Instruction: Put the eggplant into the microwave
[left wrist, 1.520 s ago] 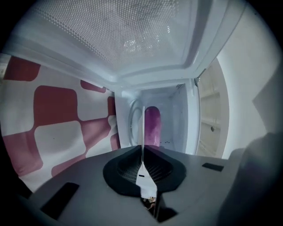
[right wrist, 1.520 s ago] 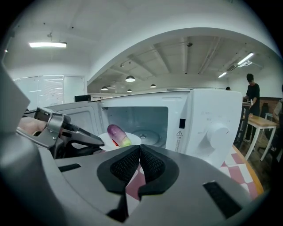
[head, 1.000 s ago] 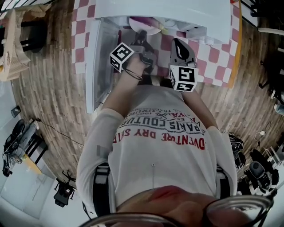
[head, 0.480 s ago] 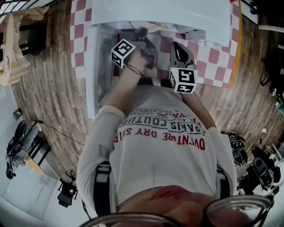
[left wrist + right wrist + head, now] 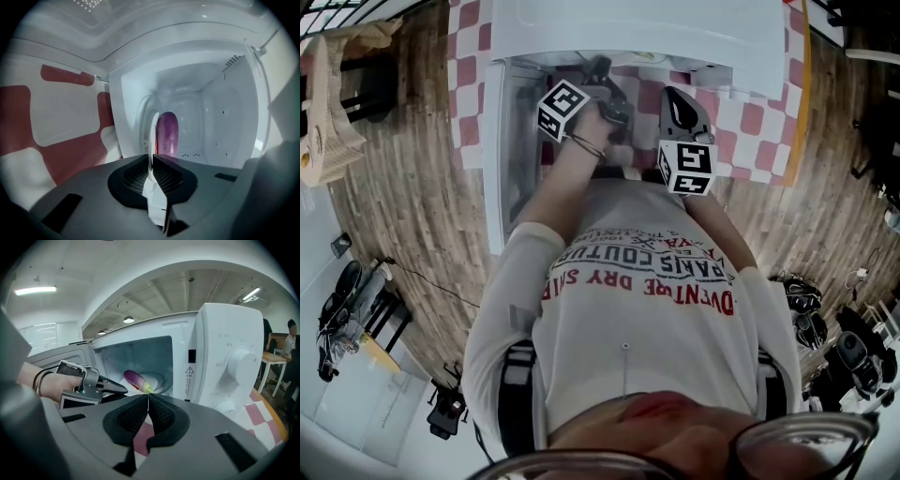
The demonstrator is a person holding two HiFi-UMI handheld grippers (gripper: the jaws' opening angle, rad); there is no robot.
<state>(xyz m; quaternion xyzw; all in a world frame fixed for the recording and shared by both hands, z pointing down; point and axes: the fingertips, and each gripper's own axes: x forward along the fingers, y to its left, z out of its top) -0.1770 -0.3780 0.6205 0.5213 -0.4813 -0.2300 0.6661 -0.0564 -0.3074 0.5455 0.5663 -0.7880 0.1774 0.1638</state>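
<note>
one eggplant [image 5: 167,133], one microwave [image 5: 225,348]; left fingers [image 5: 135,177] clamped on one plate [image 5: 152,133], right fingers [image 5: 133,417] together

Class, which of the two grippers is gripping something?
The left gripper: its jaws pinch the white plate bearing the eggplant, inside the microwave. The right gripper is shut on nothing.

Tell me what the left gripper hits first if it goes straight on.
The left gripper is shut on the plate bearing the eggplant; pushed on, those probably meet the microwave's back wall first.
</note>
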